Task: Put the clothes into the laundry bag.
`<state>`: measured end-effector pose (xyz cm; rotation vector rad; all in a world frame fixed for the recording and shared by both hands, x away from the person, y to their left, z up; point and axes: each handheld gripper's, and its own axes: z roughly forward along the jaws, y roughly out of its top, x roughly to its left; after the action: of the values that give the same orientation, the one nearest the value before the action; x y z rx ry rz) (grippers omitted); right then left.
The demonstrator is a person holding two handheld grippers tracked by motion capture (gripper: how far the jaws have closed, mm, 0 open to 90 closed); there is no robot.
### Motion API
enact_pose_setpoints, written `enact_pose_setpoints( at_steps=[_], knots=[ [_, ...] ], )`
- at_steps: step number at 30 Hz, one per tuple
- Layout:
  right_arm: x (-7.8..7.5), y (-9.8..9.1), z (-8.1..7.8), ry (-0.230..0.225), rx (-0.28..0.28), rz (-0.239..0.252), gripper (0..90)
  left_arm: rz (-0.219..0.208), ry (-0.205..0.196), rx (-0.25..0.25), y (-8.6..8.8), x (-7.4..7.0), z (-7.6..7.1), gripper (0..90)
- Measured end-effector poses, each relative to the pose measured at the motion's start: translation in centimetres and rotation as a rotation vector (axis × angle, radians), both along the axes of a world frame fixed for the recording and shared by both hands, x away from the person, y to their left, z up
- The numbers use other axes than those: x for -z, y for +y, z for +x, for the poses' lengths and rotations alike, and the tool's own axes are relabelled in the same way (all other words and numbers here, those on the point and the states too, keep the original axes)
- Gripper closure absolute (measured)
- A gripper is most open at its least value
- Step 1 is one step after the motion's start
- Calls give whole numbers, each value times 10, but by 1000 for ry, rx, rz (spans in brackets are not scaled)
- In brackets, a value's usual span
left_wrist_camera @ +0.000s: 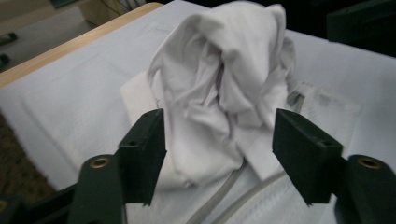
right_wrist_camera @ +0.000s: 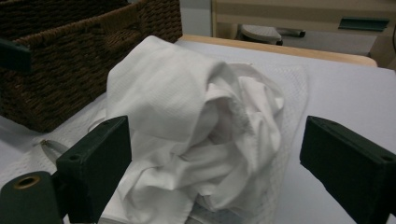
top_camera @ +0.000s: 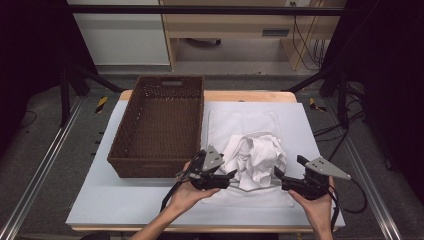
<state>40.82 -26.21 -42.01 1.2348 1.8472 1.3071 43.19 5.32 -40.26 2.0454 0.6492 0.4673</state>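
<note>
Fingers [right_wrist_camera: 373,175] cut off; cloth [right_wrist_camera: 196,130] bunched.

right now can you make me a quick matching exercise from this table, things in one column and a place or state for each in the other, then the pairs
Things:
1. wicker basket
2. crumpled white cloth
3. left hand-held gripper
4. flat white cloth

Place or state:
A. bunched in a heap between the two hand-held grippers
B. dark brown, nothing inside, on the left part of the table
C. spread out on the table under the heap
D. jaws apart, at the heap's left edge

Pairs: 1-B, 2-A, 3-D, 4-C
</note>
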Motion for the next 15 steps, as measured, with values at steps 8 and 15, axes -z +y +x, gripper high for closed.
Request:
enact_pose_setpoints(
  at_steps=[8,15],
  knots=[
    [3,22,16,47,-11,-19,26,11,25,-1,28,32,-21,536],
    [16,44,45,97,5,-53,15,90,98,7,23,64,-18,713]
  ],
)
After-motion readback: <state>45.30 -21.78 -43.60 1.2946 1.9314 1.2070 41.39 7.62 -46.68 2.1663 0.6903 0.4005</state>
